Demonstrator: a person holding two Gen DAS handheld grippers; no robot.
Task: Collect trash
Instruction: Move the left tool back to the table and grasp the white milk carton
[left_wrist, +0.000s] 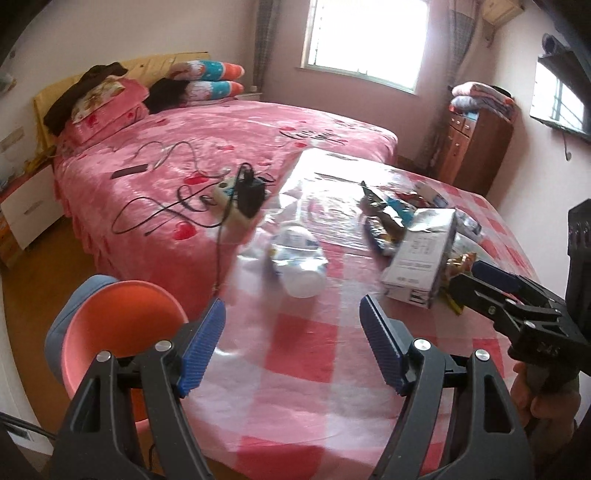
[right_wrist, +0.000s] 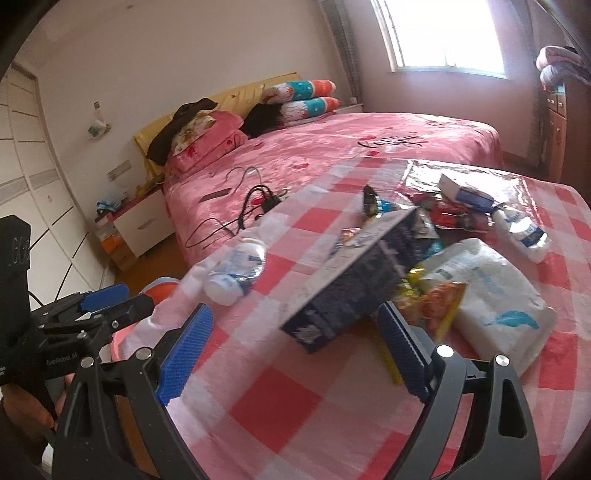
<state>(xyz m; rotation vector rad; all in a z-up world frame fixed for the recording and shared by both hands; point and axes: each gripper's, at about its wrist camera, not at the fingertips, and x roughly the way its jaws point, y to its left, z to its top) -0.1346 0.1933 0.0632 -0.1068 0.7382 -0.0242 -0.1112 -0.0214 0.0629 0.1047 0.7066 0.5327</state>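
A: Trash heaped on the checked table (right_wrist: 280, 402): crushed bottle (right_wrist: 236, 267) lying near the bed-side edge, grey carton (right_wrist: 354, 291) tilted on the pile, snack wrappers (right_wrist: 436, 310) under and behind it, white tissue pack (right_wrist: 495, 295) to the right, second bottle (right_wrist: 524, 232) and small blue-and-white box (right_wrist: 465, 192) farther back.

B: Jaws?

A: Left gripper (left_wrist: 291, 339) spread wide, nothing between the blue pads, nothing touched; bare tablecloth below. Right gripper (right_wrist: 295, 354) spread wider, also empty; carton's near corner in front of the gap, not pinched.

B: Pose?

A: Both angled down over the table's near edge, side by side. Right gripper seen at the right edge of the left view (left_wrist: 491, 284), tips near the carton (left_wrist: 421, 262) and wrappers. Hand (left_wrist: 535, 398) wrapped on its grip.

B: Surroundings?

A: Orange stool (left_wrist: 122, 325) by the left corner. Pink bed (left_wrist: 229, 147) beyond, with power strip (left_wrist: 236, 199) and cables on it. Window (left_wrist: 365, 37) bright behind.
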